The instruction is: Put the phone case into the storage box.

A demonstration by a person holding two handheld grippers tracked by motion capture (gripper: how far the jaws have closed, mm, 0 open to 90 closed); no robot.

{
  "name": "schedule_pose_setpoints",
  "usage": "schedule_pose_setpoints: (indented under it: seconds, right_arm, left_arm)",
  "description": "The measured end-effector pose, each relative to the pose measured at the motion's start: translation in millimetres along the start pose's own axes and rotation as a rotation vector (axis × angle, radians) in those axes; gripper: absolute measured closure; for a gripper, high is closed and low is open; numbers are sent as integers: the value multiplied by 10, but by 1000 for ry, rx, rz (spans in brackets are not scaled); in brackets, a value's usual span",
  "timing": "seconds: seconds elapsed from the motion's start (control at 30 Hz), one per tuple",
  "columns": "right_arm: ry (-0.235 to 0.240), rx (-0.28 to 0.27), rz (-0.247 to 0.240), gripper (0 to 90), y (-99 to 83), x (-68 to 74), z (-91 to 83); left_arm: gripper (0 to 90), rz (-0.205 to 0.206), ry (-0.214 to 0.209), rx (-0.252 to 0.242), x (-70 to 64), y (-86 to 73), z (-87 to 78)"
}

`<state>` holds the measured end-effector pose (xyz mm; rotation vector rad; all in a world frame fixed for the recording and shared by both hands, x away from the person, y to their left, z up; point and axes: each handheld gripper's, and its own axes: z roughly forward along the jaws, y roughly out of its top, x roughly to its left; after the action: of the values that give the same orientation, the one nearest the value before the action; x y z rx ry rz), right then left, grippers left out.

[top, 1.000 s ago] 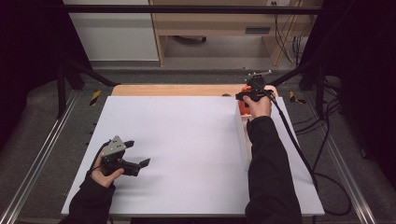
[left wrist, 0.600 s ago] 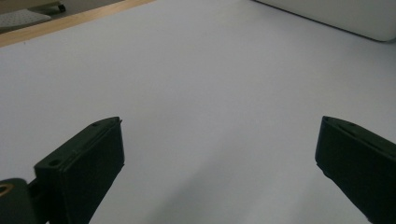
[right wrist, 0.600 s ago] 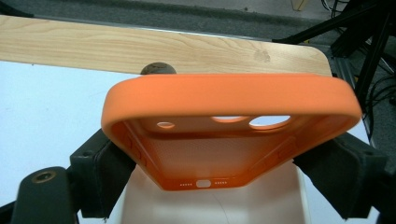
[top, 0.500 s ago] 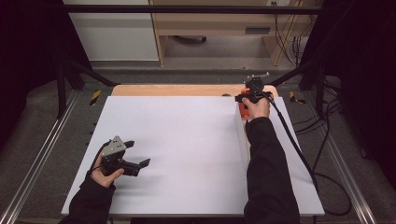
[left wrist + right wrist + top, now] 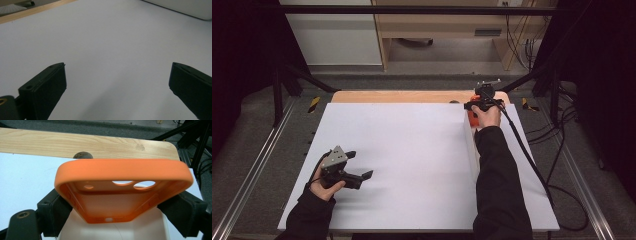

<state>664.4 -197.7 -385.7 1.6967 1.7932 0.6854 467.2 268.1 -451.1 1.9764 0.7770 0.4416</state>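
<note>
Right tongs (image 5: 120,207) pinch orange phone case (image 5: 122,187) by both long sides, case held above white box (image 5: 112,227) near far right desk (image 5: 412,150) edge. Left tongs (image 5: 117,85) spread wide, low over bare near-left desk.

Left forearm in a black sleeve, entering from the near left corner. Left hand (image 5: 323,186) wrapped around the handle of the black two-jaw left gripper (image 5: 360,166), topped by a grey three-cornered plate and held low over the near left part of the table. Jaws spread wide, pointing right, nothing between them.

Right arm in a black sleeve, stretched straight out toward the far edge. Right hand (image 5: 486,116) closed around the black two-jaw right gripper (image 5: 477,102), black cable trailing back along the forearm. Jaws pressed against both long sides of an orange soft phone case (image 5: 123,187), held clear of the surface and tilted.
</note>
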Motion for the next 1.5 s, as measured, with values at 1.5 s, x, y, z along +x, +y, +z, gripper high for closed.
schedule_pose_setpoints:
  seconds: [1.5]
  right_arm:
    - [115,-65,-41,6,-22,-26,-333]
  left_arm:
    - [9,0,1,0,-6,1,4]
